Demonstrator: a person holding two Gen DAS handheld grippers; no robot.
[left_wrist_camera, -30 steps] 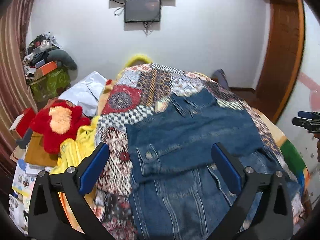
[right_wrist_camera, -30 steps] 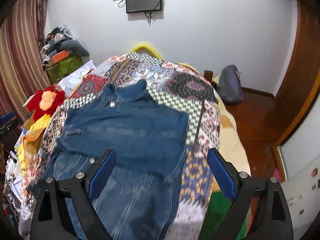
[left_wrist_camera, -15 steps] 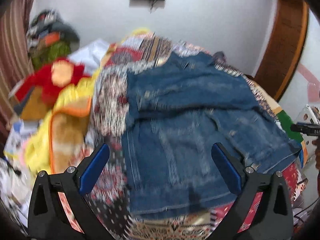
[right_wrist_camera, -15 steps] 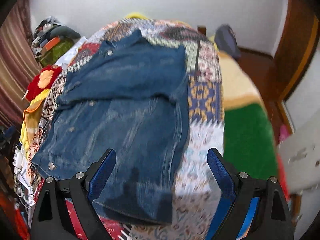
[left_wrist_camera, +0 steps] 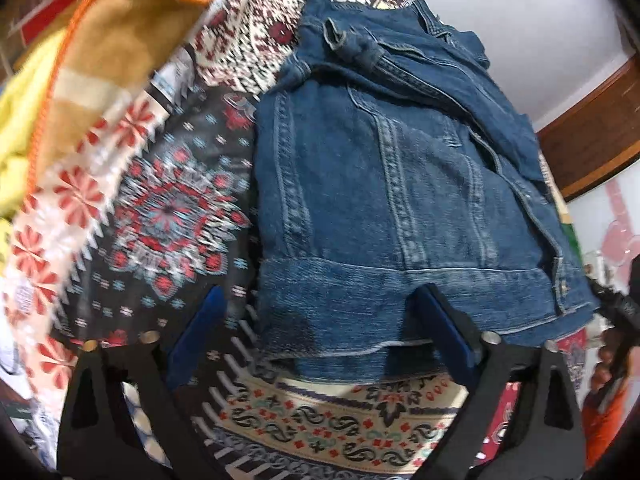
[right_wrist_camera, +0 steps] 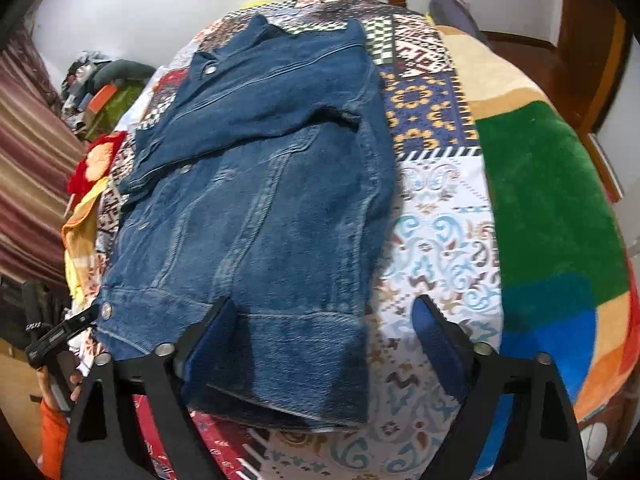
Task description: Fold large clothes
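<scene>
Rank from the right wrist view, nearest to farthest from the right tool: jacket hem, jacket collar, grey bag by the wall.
1. Jacket hem, just ahead of the right tool, left side.
2. Jacket collar, far end of the bed.
3. Grey bag, beyond the bed, upper right.

I can't read any text, label, brand or number from either of my cameras; the faint marks on the patterned bedspread (left_wrist_camera: 168, 216) are blurred.

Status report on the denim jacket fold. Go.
Left tool open, at the jacket's near hem. Right tool open, over the hem's other corner. Denim jacket flat on the patchwork quilt, sleeves folded across. Nothing in the way.
</scene>
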